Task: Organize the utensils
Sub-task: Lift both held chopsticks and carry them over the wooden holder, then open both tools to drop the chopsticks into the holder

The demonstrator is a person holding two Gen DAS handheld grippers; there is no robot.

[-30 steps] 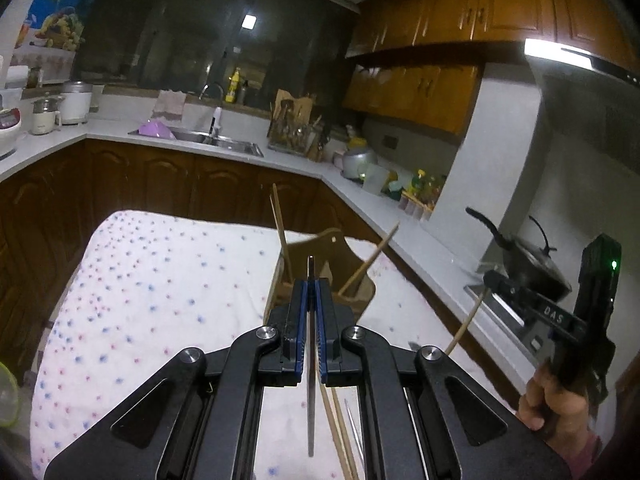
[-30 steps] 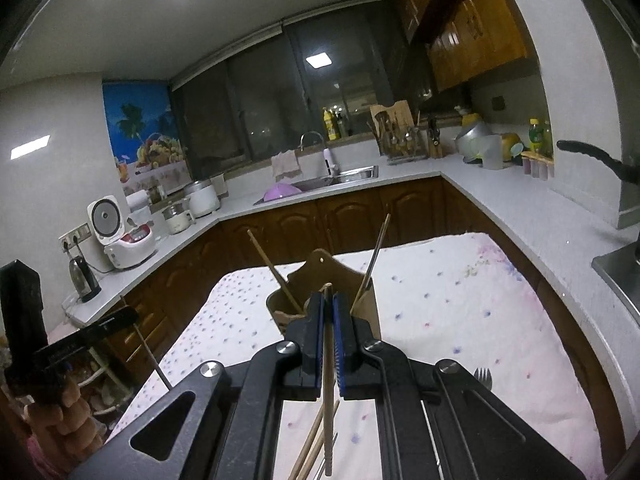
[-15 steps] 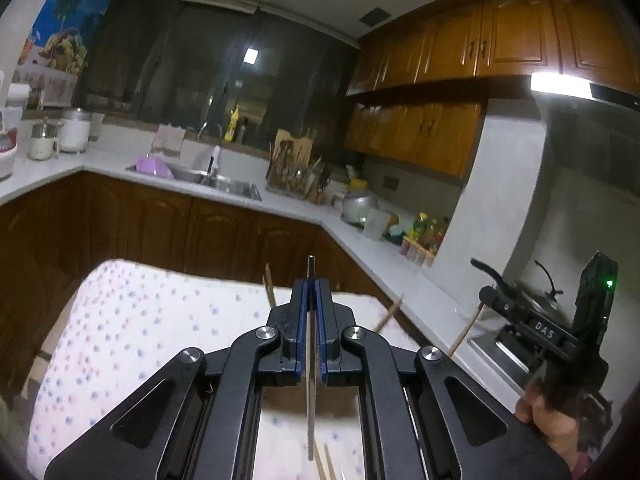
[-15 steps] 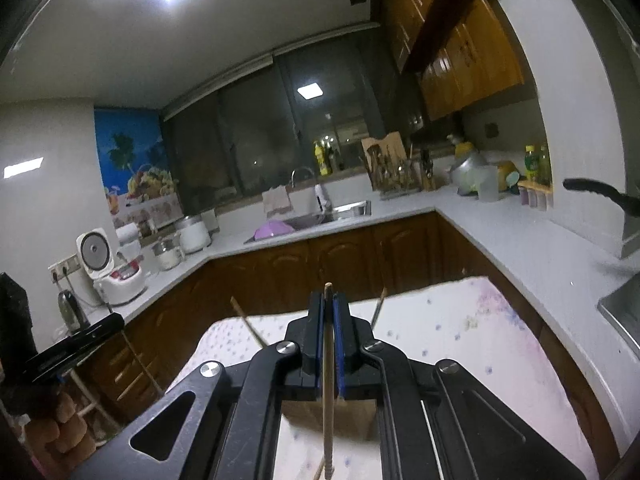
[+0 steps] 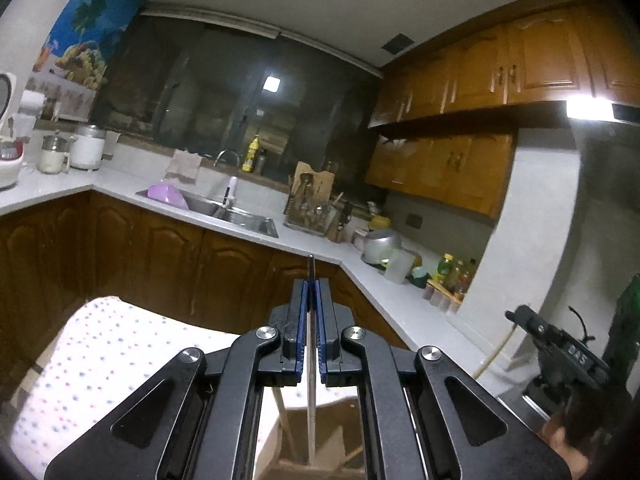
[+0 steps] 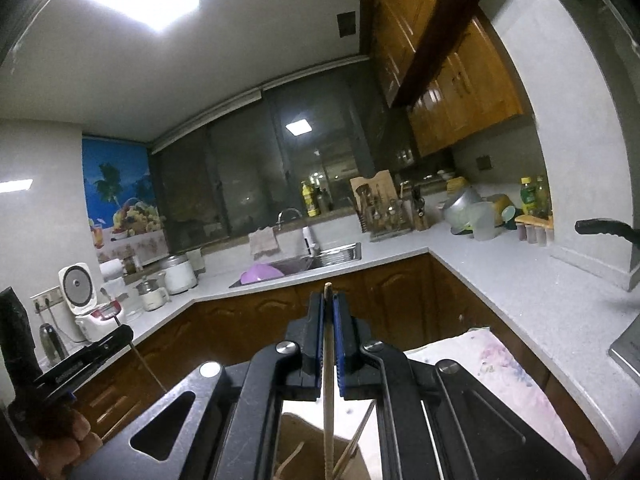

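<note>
Left gripper [image 5: 311,312]: matt black plastic, bright metal pivots, blue ribbed pads. Metal utensil [image 5: 310,364]: smooth, dull. Chopstick [image 6: 328,364]: pale wood. Holder [image 5: 320,436]: raw wood. Tablecloth [image 5: 100,344]: dotted cloth. Cabinets [image 5: 480,80]: glossy wood.

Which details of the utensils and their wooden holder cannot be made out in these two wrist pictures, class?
- Left wrist view: lower end of the metal utensil held by the left tongs, hidden past the frame's bottom edge.
- Right wrist view: lower end of the wooden chopstick in the right tongs, cut off below.
- Both views: most of the wooden holder, covered by the tongs' black arms.
- Left wrist view: right tongs, blurred.
</note>
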